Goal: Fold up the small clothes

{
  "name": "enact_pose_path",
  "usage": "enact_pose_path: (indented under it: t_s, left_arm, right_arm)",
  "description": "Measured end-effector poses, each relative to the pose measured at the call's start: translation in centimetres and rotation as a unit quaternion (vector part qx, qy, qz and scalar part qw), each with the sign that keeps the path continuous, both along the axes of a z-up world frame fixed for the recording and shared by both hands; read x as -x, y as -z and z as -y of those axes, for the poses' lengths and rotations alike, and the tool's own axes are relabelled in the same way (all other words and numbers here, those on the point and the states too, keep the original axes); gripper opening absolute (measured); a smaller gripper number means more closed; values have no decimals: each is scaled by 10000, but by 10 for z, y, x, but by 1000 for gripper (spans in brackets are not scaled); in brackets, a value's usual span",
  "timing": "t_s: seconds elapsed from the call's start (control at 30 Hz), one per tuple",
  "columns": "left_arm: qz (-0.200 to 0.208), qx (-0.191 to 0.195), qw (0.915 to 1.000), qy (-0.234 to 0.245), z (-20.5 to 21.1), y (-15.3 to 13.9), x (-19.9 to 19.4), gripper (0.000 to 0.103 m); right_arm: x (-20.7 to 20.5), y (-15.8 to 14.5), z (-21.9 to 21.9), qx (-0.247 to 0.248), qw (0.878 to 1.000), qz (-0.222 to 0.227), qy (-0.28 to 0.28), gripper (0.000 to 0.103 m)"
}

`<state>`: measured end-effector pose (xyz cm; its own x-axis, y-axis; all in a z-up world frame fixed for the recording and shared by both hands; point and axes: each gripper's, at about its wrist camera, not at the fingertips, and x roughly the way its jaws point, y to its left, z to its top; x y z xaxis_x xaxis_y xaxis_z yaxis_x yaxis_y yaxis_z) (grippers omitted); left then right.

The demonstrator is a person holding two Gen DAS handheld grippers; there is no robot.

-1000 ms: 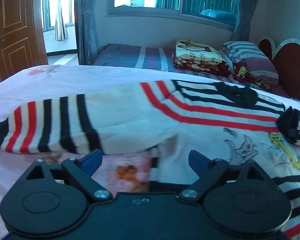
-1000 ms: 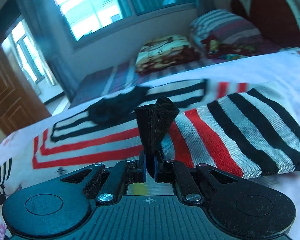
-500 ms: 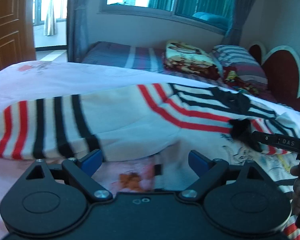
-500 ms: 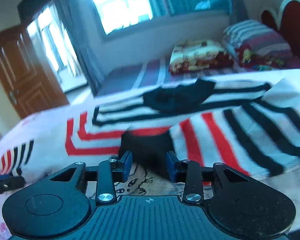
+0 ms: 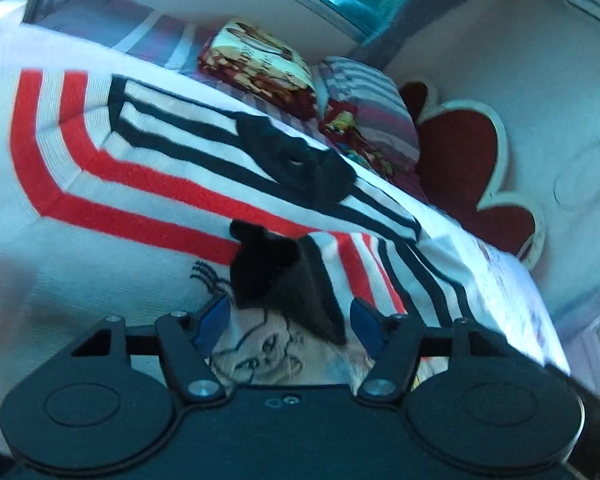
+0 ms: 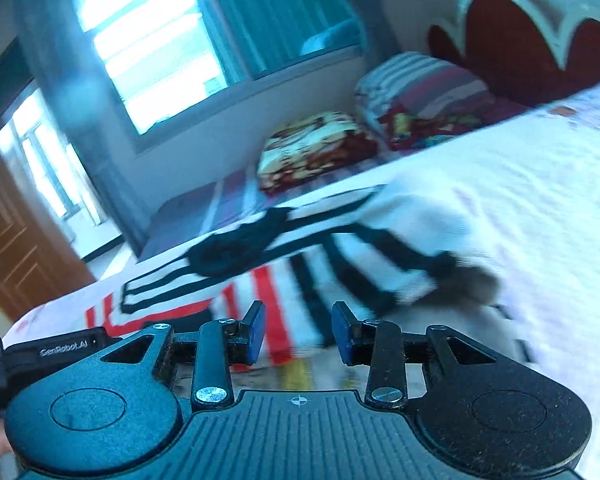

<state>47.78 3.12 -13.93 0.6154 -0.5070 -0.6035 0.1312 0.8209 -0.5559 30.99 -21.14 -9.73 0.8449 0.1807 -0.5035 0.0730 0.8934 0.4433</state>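
Observation:
A small white sweater with red and black stripes, a black collar and a cartoon print lies flat on the bed. Its right sleeve is folded in over the chest, and the black cuff lies between the open blue fingers of my left gripper, not gripped. My right gripper is open and empty, low over the sweater. The collar lies beyond it. The left gripper's body shows at the left edge of the right wrist view.
The sweater rests on a white floral bedspread. Behind it are a folded patterned blanket, a striped pillow and a red scalloped headboard. A window and a wooden door stand at the back.
My right gripper opened, let go of the black cuff and pulled back to the right. My left gripper swung right across the sweater and now frames that cuff.

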Motion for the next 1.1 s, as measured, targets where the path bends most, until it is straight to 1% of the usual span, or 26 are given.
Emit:
enact_pose_path:
  t_s: [0.03,0.07,0.1,0.17,0.23,0.3,0.33,0.37,0.4,0.5,0.67,0.7,0.73,0.77,0.8,0.87,0.9,0.97,1.0,1.03,1.07,1.1]
  left_arm:
    - [15,-69,10000,-66,2,1,-2,50]
    - [11,-228,9997,-116,3,2,-4,22]
    - [-42,-308,9994,-148,2,3,-6,6]
    - [-114,-78,9998,-159,-8,6,-8,6]
    - [13,-305,9994,-180,-16,2,-5,6]
    - [136,-449,9987,-205,-24,-4,-1,6]
    - [207,-535,9981,-235,-29,-7,0,6]
    - [262,-595,9975,-259,-34,-10,1,6]
    - [304,-633,9971,-290,-39,-12,2,6]
    - [299,-754,9964,-260,-46,-12,-2,6]
    - [239,-862,9958,-185,-45,-10,-5,6]
    - [241,-878,9957,-189,-44,-10,-6,6]
    - [242,-887,9956,-200,-43,-10,-5,6]
    - [240,-892,9955,-204,-42,-11,-6,6]
    - [242,-901,9954,-207,-41,-11,-6,6]
    - [358,-866,9954,-211,-42,-17,-3,6]
    - [470,-886,9948,-164,-39,-19,-2,6]
    - [567,-1142,9918,-78,-32,-21,-4,6]
    - [513,-1290,9903,-40,-27,-19,-7,6]
    - [377,-1391,9896,-17,-25,-15,-11,6]
    - [295,-1413,9895,-18,-24,-10,-12,6]
    - [321,-1411,9895,-25,-25,-10,-11,6]
  right_arm:
    - [4,0,9,-63,9999,-36,95,36]
    - [6,1,16,-134,9997,-71,200,36]
    - [9,1,25,-206,9993,-92,293,36]
    - [11,3,39,-422,9978,-141,493,36]
    - [13,5,56,-810,9948,-200,584,37]
    - [12,8,69,-1155,9908,-260,661,37]
    - [13,10,74,-1302,9888,-281,674,42]
    - [13,12,79,-1455,9866,-289,680,58]
    - [12,14,83,-1597,9844,-280,686,63]
    - [8,17,94,-1867,9796,-250,694,64]
    - [-6,36,124,-2444,9634,-411,1023,63]
    - [-7,37,129,-2501,9616,-405,1051,59]
    - [-9,35,132,-2400,9636,-436,1093,41]
    - [-12,34,133,-2176,9683,-544,1103,15]
    - [-14,33,131,-1984,9719,-652,1086,9]
    - [-11,33,136,-1977,9723,-602,1091,7]
    - [-8,29,135,-1860,9752,-522,1083,7]
    - [-4,23,134,-1668,9796,-395,1047,7]
    - [-4,26,132,-1601,9803,-472,1052,7]
    - [-5,31,128,-1498,9808,-659,1064,6]
    - [-4,36,127,-1504,9806,-665,1063,6]
    - [-1,34,125,-1500,9809,-645,1058,6]
